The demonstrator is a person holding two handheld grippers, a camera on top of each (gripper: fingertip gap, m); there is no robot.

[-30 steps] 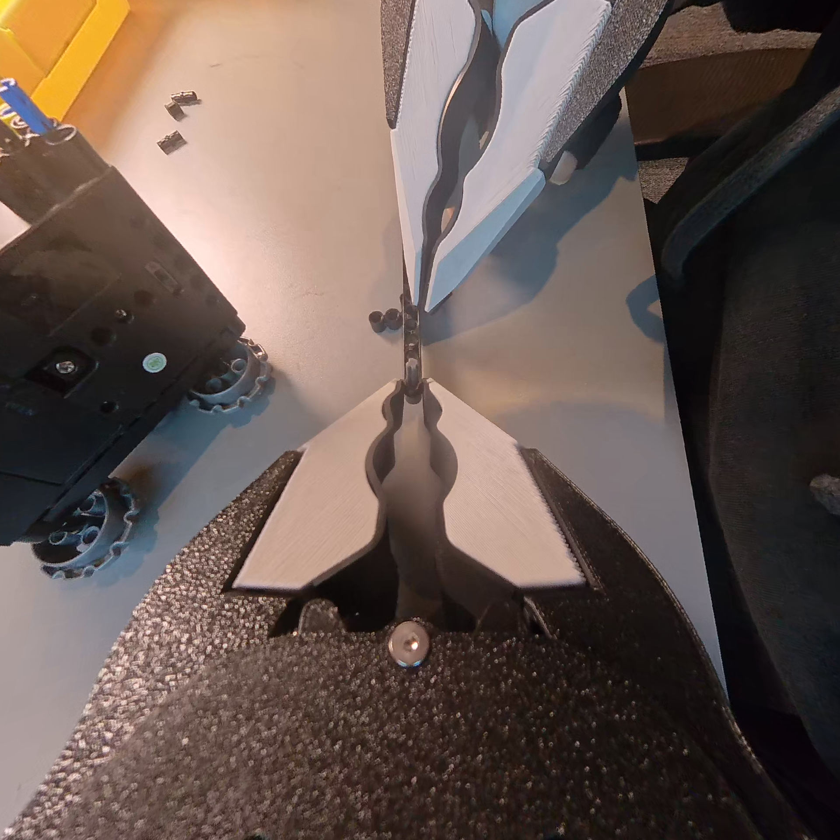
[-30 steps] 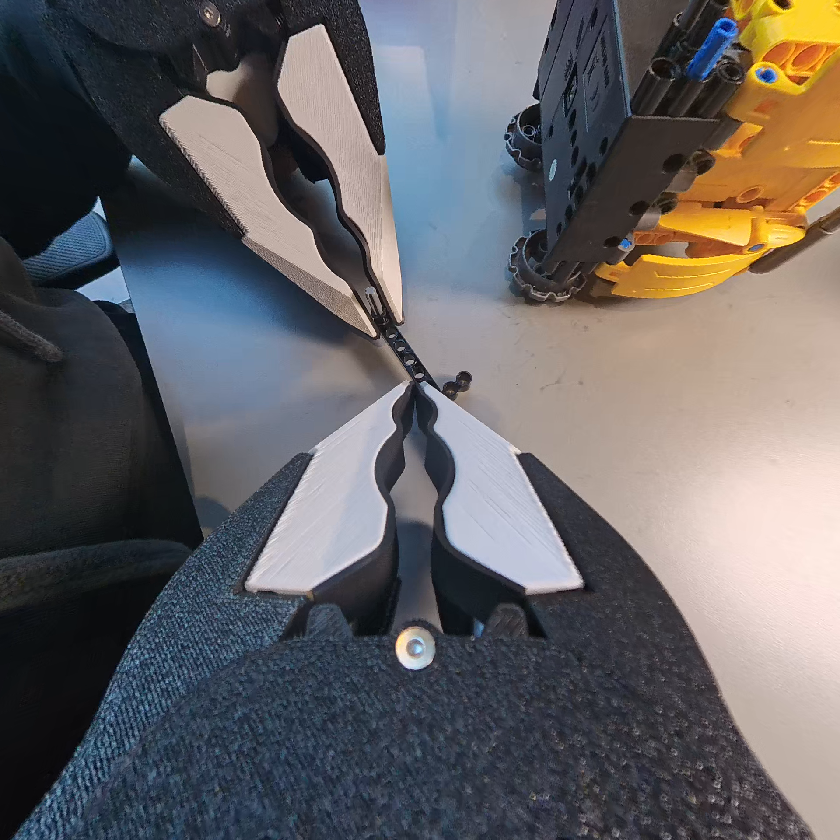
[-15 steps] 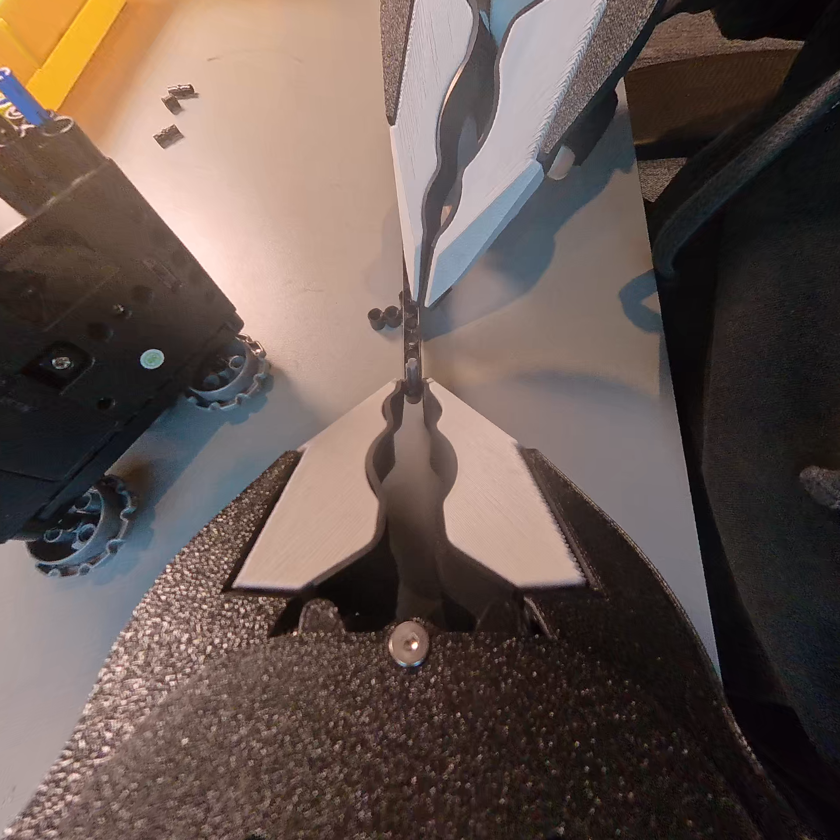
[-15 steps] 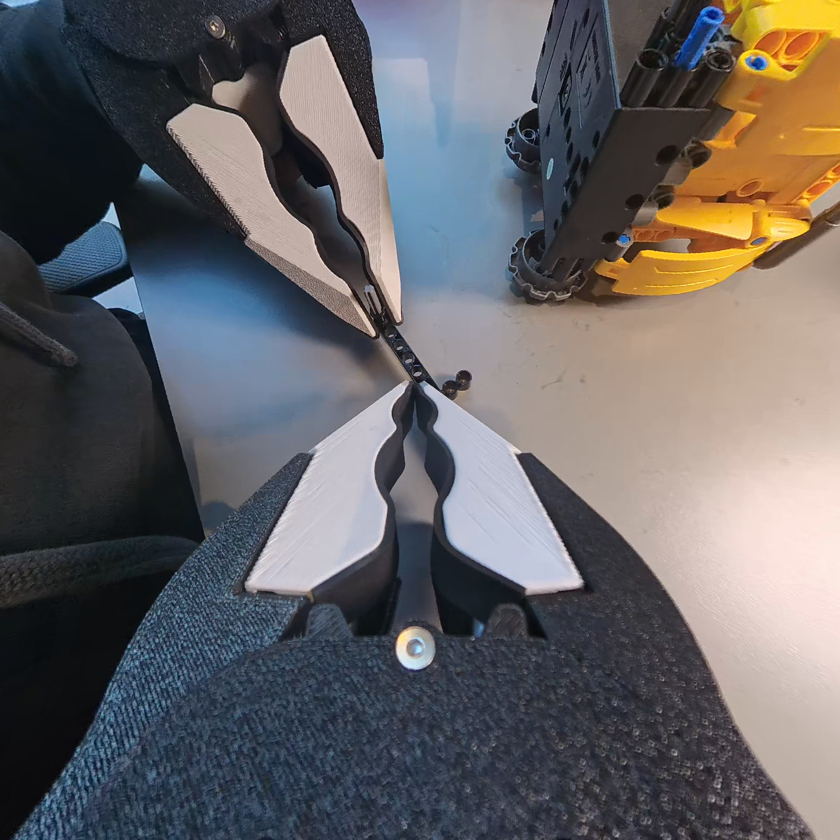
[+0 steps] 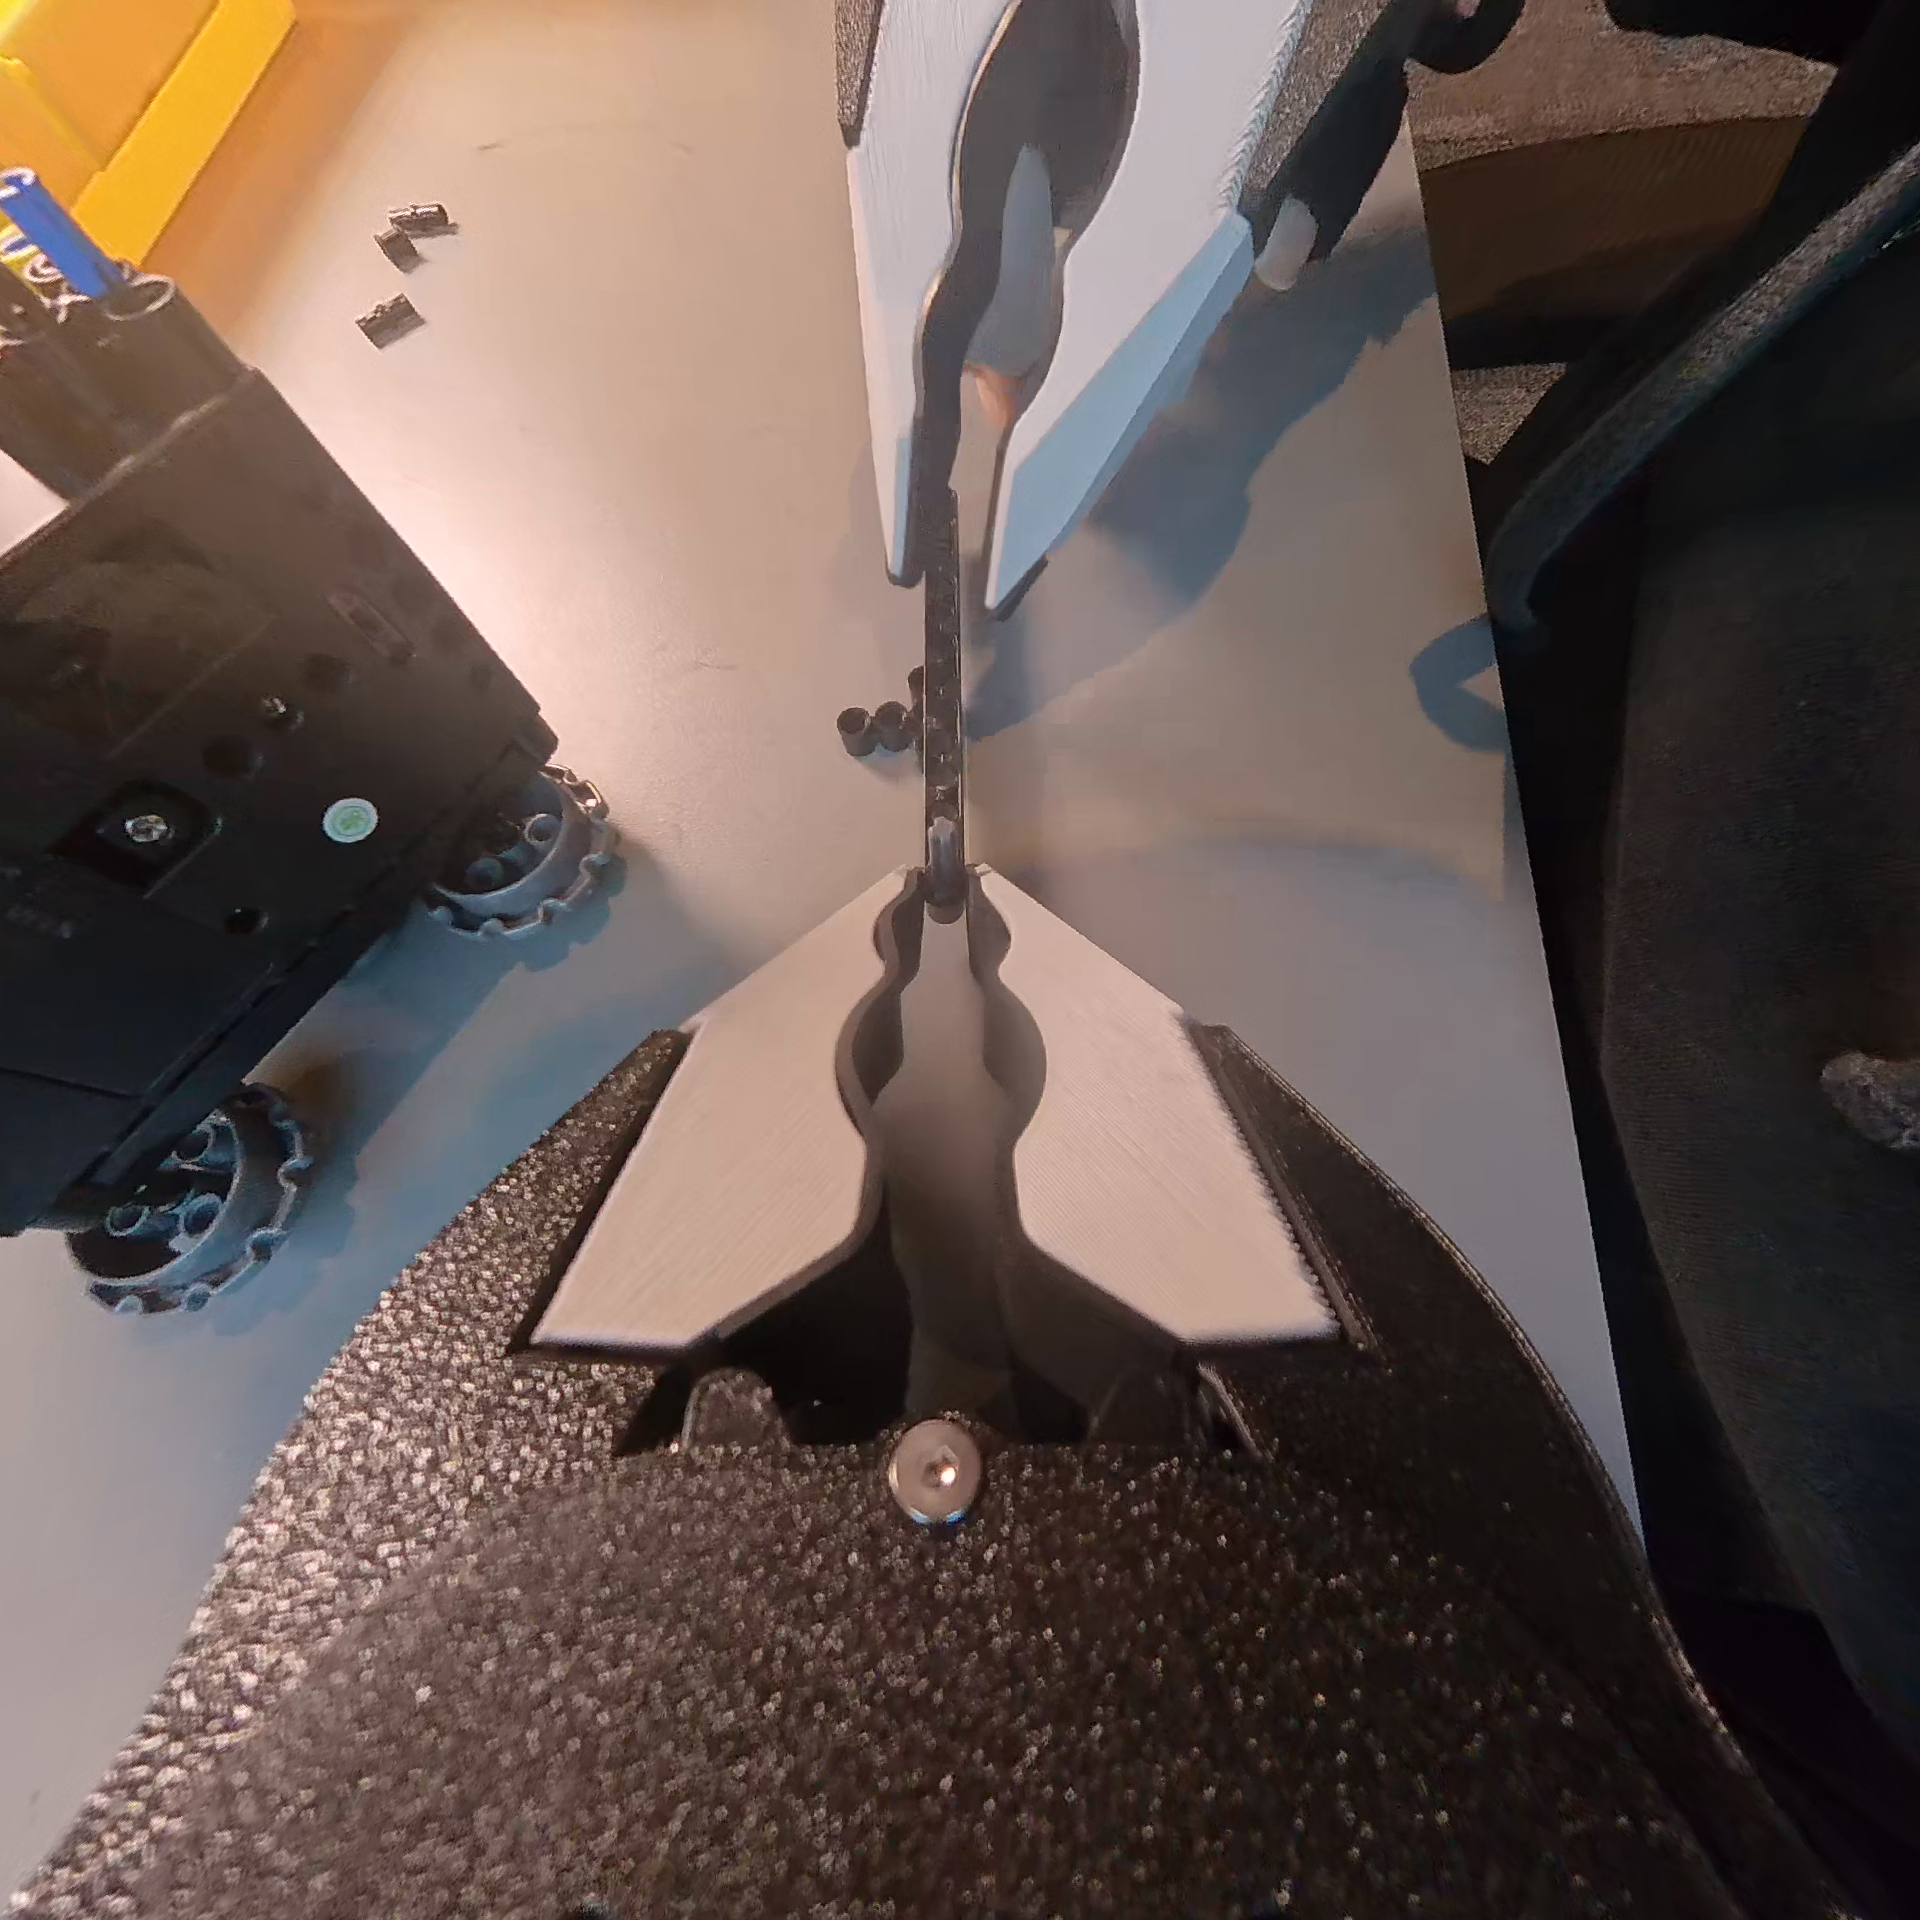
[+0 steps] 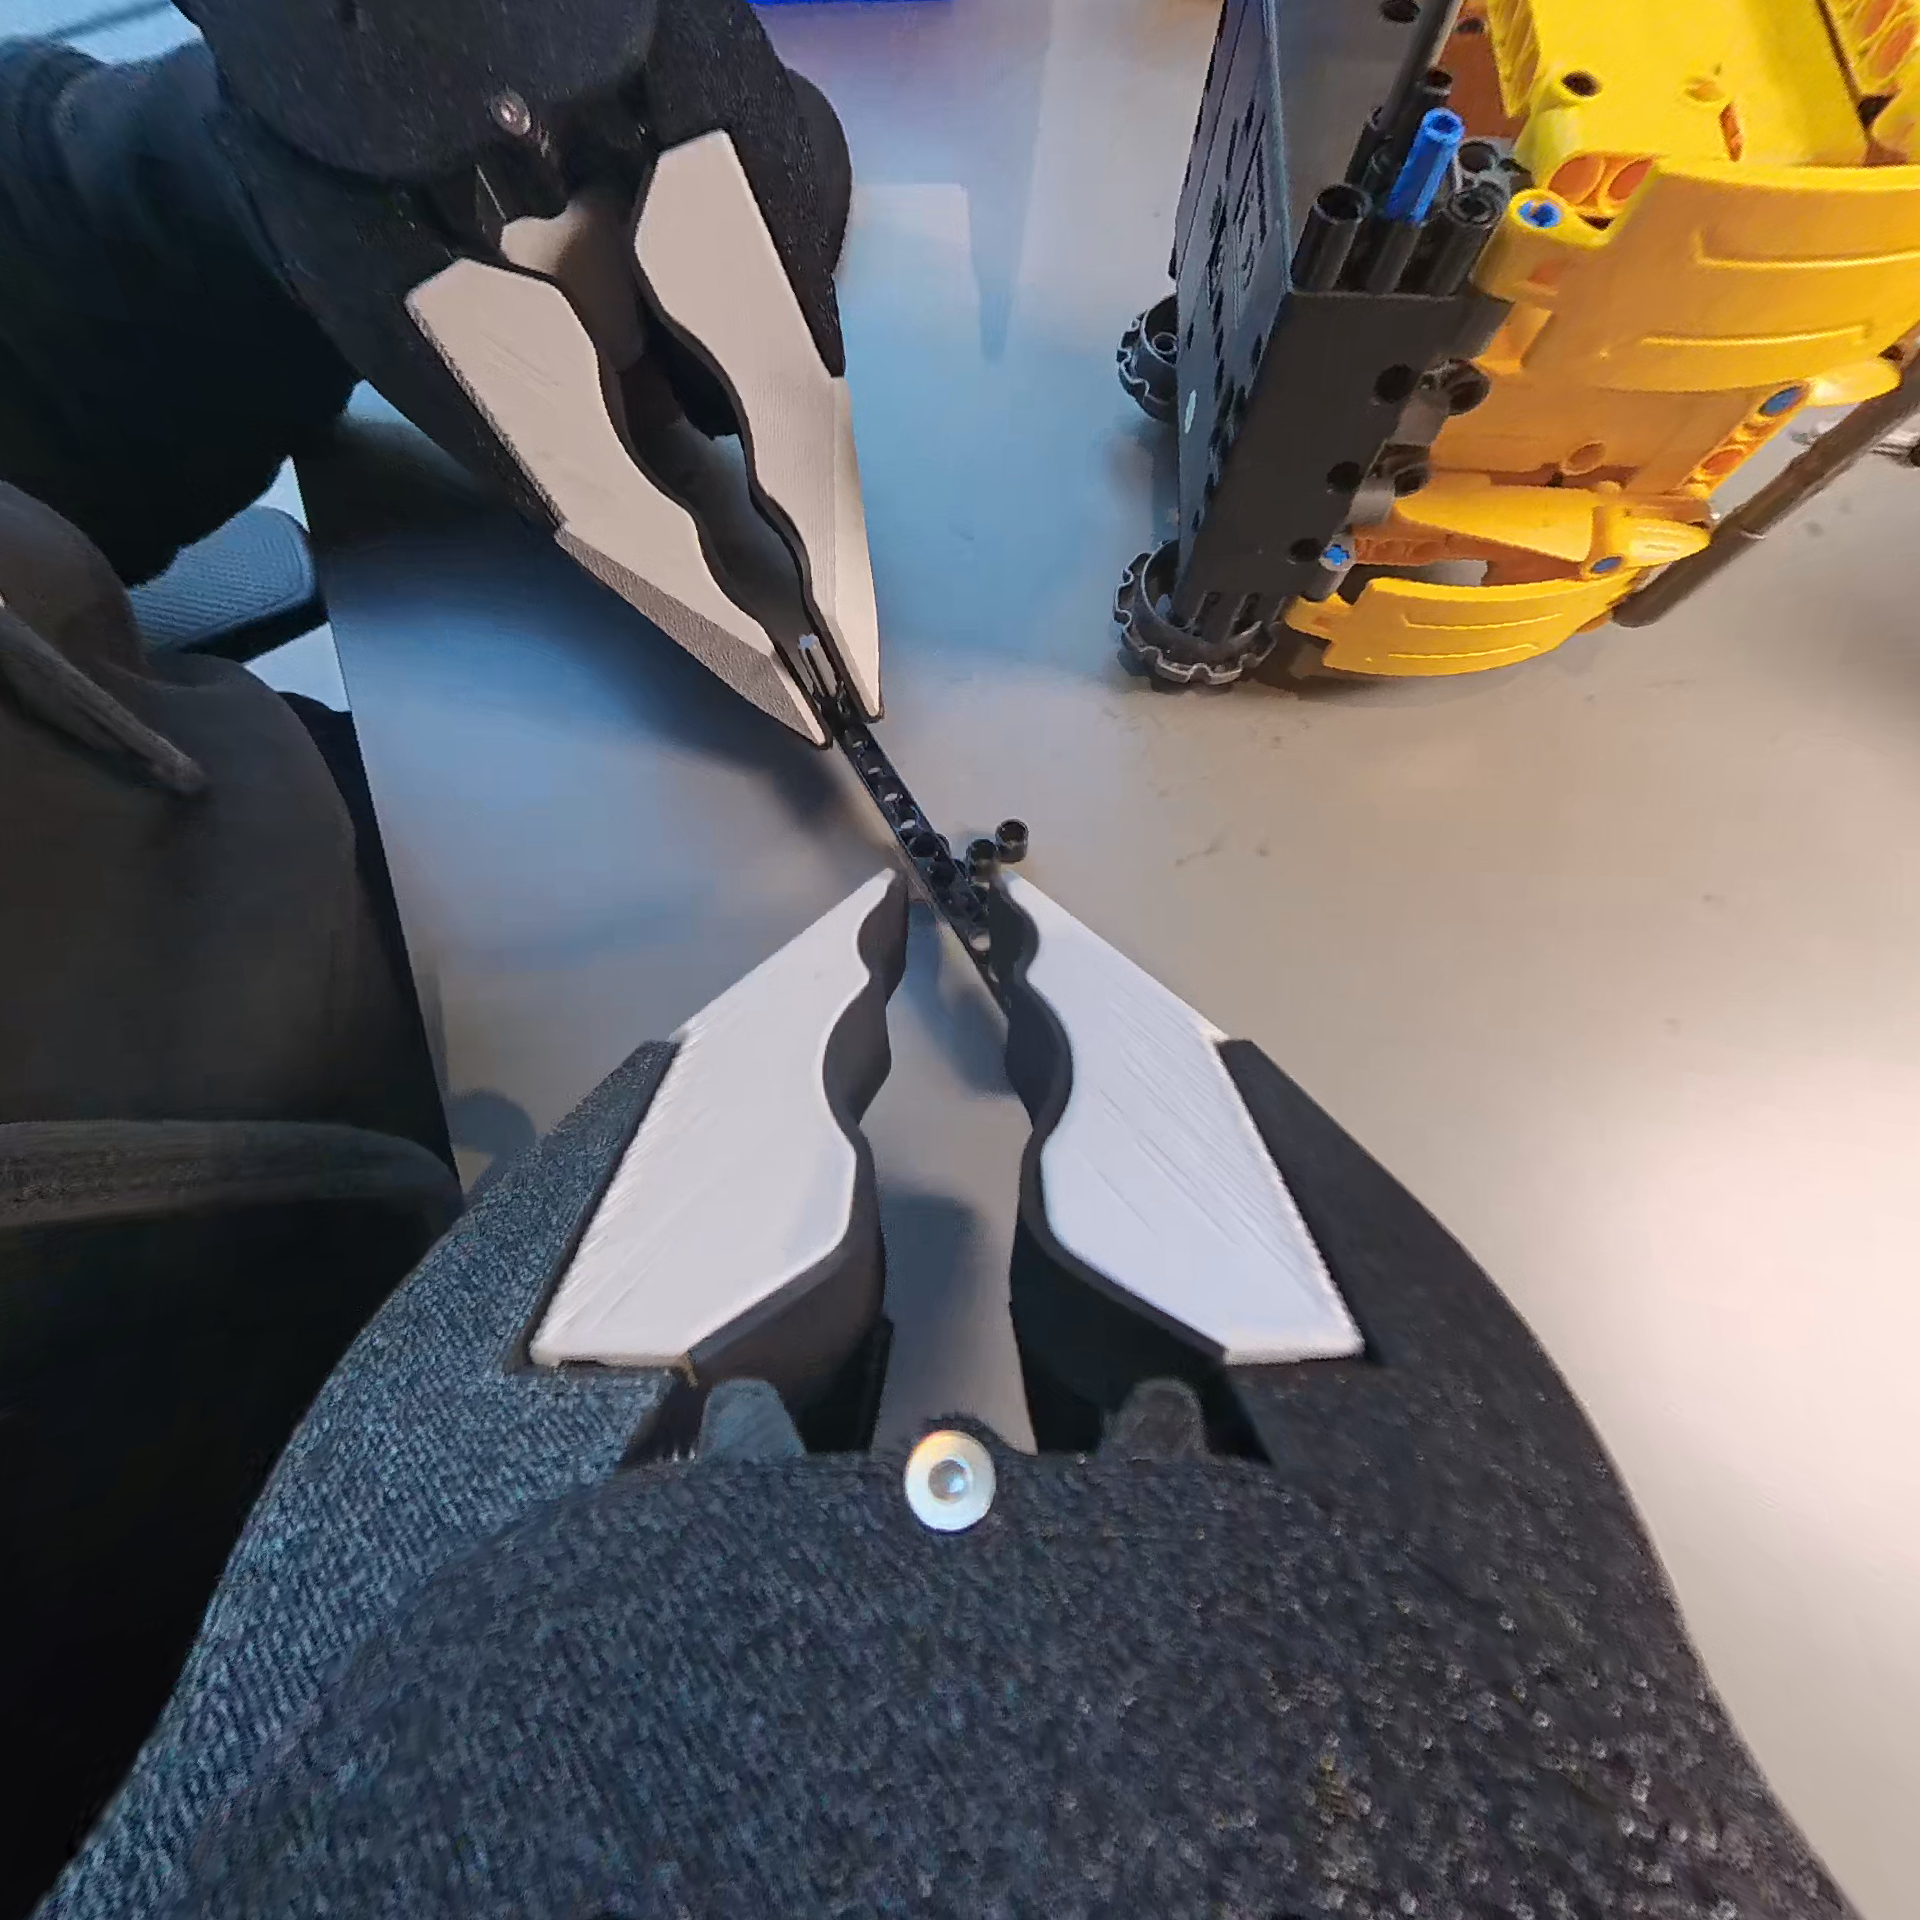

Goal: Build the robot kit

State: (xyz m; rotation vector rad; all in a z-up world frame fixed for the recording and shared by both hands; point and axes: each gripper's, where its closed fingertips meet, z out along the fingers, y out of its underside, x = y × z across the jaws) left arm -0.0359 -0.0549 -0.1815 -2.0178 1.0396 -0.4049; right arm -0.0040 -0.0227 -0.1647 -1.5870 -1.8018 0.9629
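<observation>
We saw the left gripper [image 5: 943, 885] pinching one end of a thin black perforated beam [image 5: 941, 665], its two pale fingers pressed together on it. The beam ran straight ahead, low over the grey table [image 5: 644, 499], with its far end reaching in between the fingers of the right gripper [image 5: 948, 582]. In the right wrist view the right gripper [image 6: 948, 883] stood with its fingers parted; the beam [image 6: 914, 831] lay in the gap against the inner edge of the right-hand finger, while the other finger stood clear of it. Whether that one finger truly touched the beam we could not tell for sure from the angle.

Just beside the beam's middle sat a small cluster of black connector pegs [image 5: 878, 722], and we could not tell whether they were joined to the beam or lay on the table. Three more small black pegs [image 5: 400, 265] lay well apart, farther out on the table.

To the left of the left gripper stood a black and yellow brick-built vehicle [image 6: 1455, 364] with dark toothed wheels [image 5: 525, 868] resting on the table. A person's dark sleeve [image 6: 156, 260] showed behind the left gripper [image 6: 842, 717] in the right wrist view, and a dark chair [image 5: 1714, 935] sat at the table's edge.
</observation>
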